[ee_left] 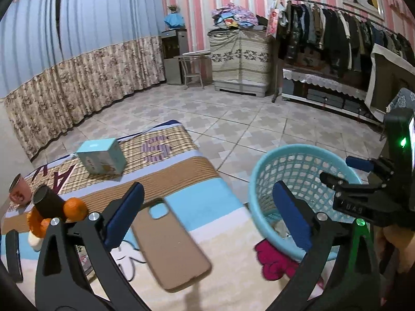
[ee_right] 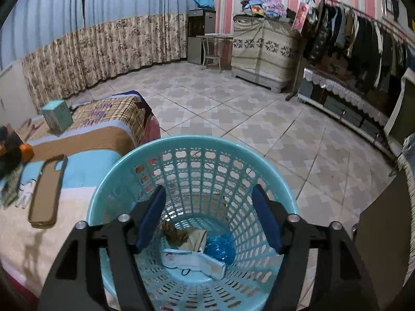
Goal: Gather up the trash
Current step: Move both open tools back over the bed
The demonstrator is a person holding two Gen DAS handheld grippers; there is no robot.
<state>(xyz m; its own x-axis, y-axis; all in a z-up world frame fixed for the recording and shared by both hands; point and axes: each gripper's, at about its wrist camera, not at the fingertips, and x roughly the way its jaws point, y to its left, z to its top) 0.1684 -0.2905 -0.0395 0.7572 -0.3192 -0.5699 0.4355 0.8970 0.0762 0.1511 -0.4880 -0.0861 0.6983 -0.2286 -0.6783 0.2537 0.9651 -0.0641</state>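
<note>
Dim, bluish indoor light; strong fisheye bending and dark corners; soft blur at the edges.

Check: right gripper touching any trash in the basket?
Apart. In the right wrist view the right gripper hangs open above the basket; the trash lies at the bottom, clear of both fingers.

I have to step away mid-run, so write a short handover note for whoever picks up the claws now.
Left claw: open, empty, above the phone case on the bed.
Right claw: open, empty, over the basket mouth.
Basket: beside the bed, on the floor. In it: brown scrap, blue wrapper, white packet.
Done: those pieces are binned.
Left, as a guess: check the bed for trash. The box, cup, orange and dark tube lie there; whether any is trash I cannot tell.
</note>
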